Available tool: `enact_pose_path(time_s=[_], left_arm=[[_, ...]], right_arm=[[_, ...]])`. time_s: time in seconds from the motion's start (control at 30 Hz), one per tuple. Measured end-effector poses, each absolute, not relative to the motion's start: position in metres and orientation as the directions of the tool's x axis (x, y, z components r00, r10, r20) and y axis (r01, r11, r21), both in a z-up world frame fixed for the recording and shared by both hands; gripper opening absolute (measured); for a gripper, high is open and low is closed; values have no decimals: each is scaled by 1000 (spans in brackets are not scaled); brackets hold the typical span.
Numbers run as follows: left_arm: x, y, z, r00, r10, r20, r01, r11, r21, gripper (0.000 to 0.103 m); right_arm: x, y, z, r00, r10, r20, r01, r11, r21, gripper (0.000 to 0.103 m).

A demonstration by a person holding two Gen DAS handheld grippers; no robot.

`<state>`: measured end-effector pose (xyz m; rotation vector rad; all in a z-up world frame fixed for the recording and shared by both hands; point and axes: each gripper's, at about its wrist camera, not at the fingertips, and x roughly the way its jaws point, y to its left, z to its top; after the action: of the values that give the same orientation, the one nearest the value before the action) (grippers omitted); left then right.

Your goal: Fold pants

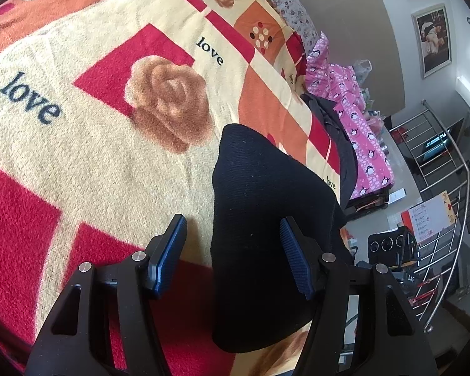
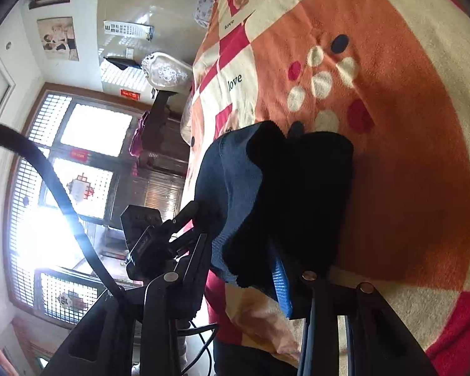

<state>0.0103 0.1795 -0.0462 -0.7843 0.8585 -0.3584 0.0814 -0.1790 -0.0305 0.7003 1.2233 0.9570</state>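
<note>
While the blanket (image 1: 94,163) is carrying the load, you are keeping the folded black pants (image 1: 260,219) near its edge; left gripper (image 1: 233,250) is gaping around them, right gripper (image 2: 244,269) unclear. Press flat before releasing.

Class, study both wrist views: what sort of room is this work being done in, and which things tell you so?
Probably a home bedroom: a patterned blanket spread over a bed, framed pictures on the wall, and pink penguin-print clothing heaped at the bed's edge.

Home bedroom: blanket-covered bed (image 1: 94,156), framed wall photos (image 1: 434,39).
</note>
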Motion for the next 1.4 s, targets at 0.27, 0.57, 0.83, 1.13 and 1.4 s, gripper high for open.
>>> enact_pose_path(time_s=[0.27,0.57,0.83,1.13,1.4], left_arm=[[14,179,-47,611,-578,-542,-23,671,-741,62],[3,190,-32,657,-533,-533,-19,695,-719,62],[0,197,-4,728,-519,-449,26,675,-738,62],[23,127,-8,644,-576,-505,122,728,-675,62],[19,104,-41,649,-481,-589,128,833,-539,66]], right_arm=[[109,-158,-29,40,928,-370,-179,371,911,43],[82,-149,28,218,861,-459,-459,505,730,9],[92,-205,42,276,832,-482,-369,554,746,9],[86,-217,-59,233,854,-465,-221,512,830,8],[79,-235,-24,290,810,-509,-299,582,756,15]])
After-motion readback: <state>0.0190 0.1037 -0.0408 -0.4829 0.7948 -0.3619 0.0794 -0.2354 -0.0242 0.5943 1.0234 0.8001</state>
